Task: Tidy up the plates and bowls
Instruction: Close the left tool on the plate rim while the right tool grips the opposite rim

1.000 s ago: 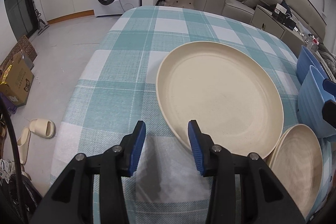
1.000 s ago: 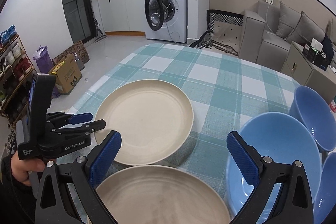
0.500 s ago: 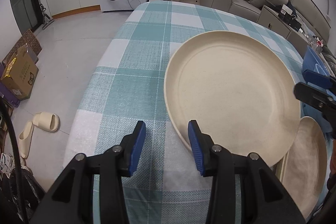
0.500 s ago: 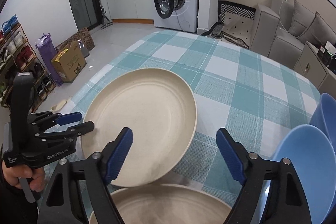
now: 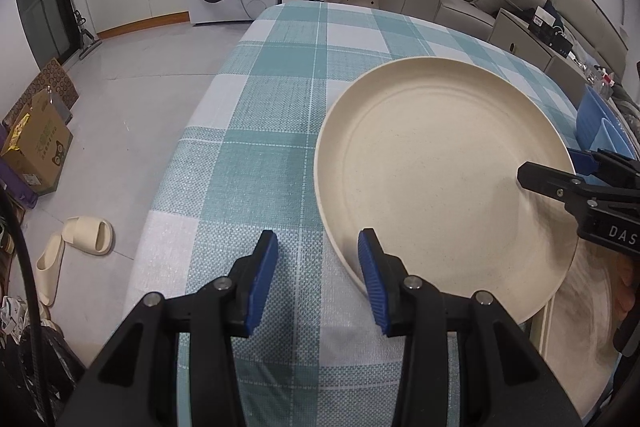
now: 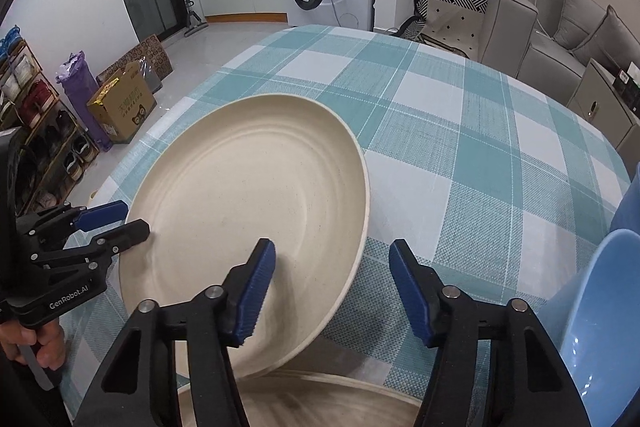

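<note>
Currently: plate-stacking step, grasp phase. The large cream plate (image 6: 248, 211) rests on the checked tabletop (image 6: 460, 147), its near edge overlapping a second cream plate (image 6: 320, 403) that lies closest to the person. Blue bowls (image 6: 600, 307) sit to the right, apart from the plates.

Right tool (image 6: 332, 287): jaws closing. They straddle the near-right rim of the large plate, left pad over the plate's inside, right pad outside above the cloth. Pads not yet pressing on the rim as far as can be seen, so counted as released for now.

Left tool (image 5: 318, 277): jaws partly apart and unmoving. In its own view the right pad sits just at the plate's left rim and the left pad over bare cloth, with nothing between them. In the right-wrist view the rim seems to lie level with the finger tips; contact cannot be told. Recorded as released, not holding.

Judgement: the step in hand is picking up the large plate by its rim, presumably to stack it with the other plate. The next move calls for finishing the closure squarely on the rim before lifting, then raising the plate clear of the lower plate's edge. Risk: a single thin rim grip may let the plate tilt or slip.
</note>
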